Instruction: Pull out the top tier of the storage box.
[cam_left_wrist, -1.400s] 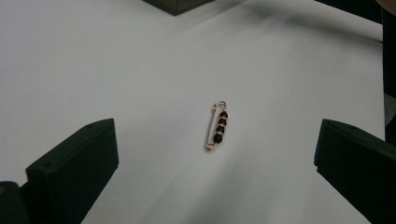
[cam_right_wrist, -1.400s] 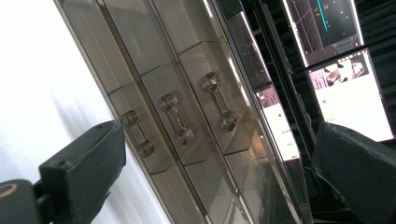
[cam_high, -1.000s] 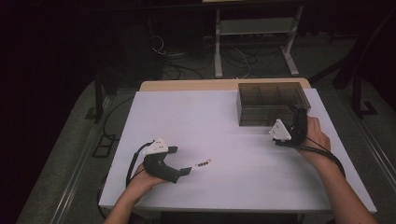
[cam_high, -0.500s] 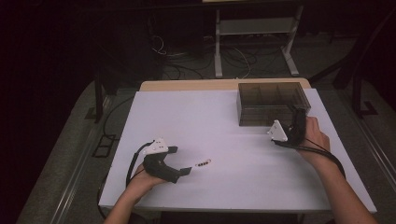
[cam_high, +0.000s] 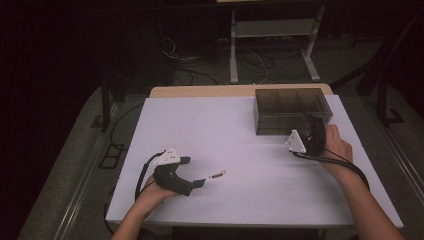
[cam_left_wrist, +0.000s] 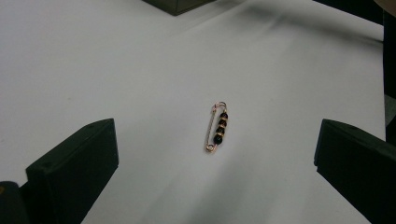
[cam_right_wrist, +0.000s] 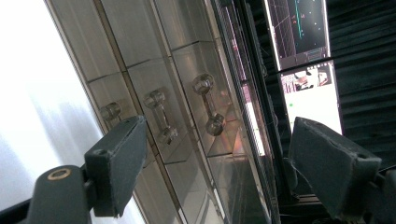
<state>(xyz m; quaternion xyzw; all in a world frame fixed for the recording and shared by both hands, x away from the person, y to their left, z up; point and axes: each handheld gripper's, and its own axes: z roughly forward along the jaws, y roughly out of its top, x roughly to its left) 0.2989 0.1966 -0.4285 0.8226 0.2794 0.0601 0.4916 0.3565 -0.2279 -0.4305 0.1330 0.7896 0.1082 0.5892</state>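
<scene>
Left gripper (cam_high: 197, 171) at table's (cam_high: 240, 125) 7 o'clock, jaws wide, nothing between. Beaded safety pin (cam_high: 217, 175) flat on table at gripper's 3 o'clock, just beyond jaw tips, untouched. Right gripper (cam_high: 314, 131) at 3 o'clock against smoky drawer box (cam_high: 290, 107), jaws just closing, apart, straddling clear drawer handles (cam_right_wrist: 208, 105), no contact seen.

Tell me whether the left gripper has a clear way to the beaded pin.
Probably yes: the left gripper has open jaws aimed at the beaded pin, with bare table between them.

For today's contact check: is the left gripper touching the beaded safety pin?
Apart. The left gripper view shows bare table between the left gripper and the pin.
</scene>
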